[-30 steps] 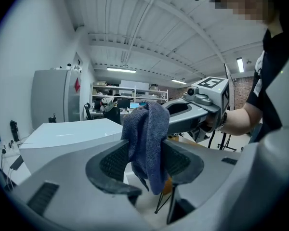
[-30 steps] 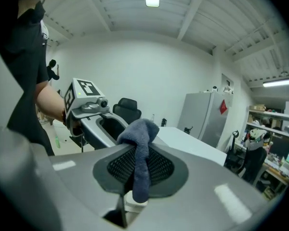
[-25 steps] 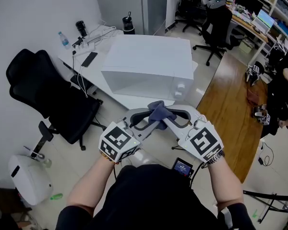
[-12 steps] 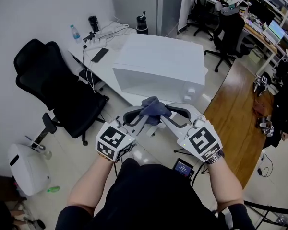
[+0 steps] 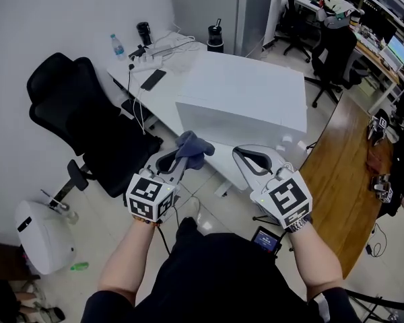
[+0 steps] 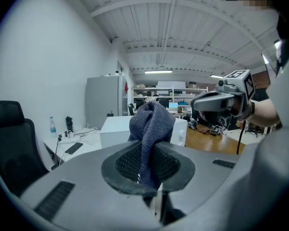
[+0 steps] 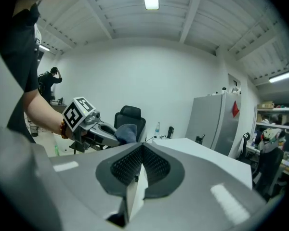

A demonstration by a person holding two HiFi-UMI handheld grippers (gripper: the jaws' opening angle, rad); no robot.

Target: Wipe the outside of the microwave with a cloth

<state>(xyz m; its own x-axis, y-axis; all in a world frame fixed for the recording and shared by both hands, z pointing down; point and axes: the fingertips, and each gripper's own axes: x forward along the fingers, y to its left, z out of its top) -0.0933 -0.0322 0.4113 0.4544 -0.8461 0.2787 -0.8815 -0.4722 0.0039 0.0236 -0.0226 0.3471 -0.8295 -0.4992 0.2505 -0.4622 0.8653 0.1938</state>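
The white microwave (image 5: 246, 99) stands on a white desk (image 5: 158, 106) ahead of me. My left gripper (image 5: 180, 156) is shut on a blue-grey cloth (image 5: 192, 147), which bunches up above its fingertips, short of the microwave's front left corner. In the left gripper view the cloth (image 6: 152, 129) is pinched between the pads, with the microwave (image 6: 116, 127) behind it. My right gripper (image 5: 245, 155) is shut with nothing in it, apart from the cloth and level with the microwave's front. In the right gripper view the jaws (image 7: 140, 153) meet, and the left gripper (image 7: 94, 128) shows with the cloth (image 7: 127, 132).
A black office chair (image 5: 87, 126) stands left of the desk. On the desk lie a water bottle (image 5: 116, 46), a power strip with cables (image 5: 145, 60) and a phone (image 5: 153, 79). A white appliance (image 5: 40, 237) sits on the floor at lower left. More chairs and desks are at back right.
Both grippers met at the cloth a second ago. They have since parted: the left has swung left with the cloth in its jaws, and the right has drawn away without it.
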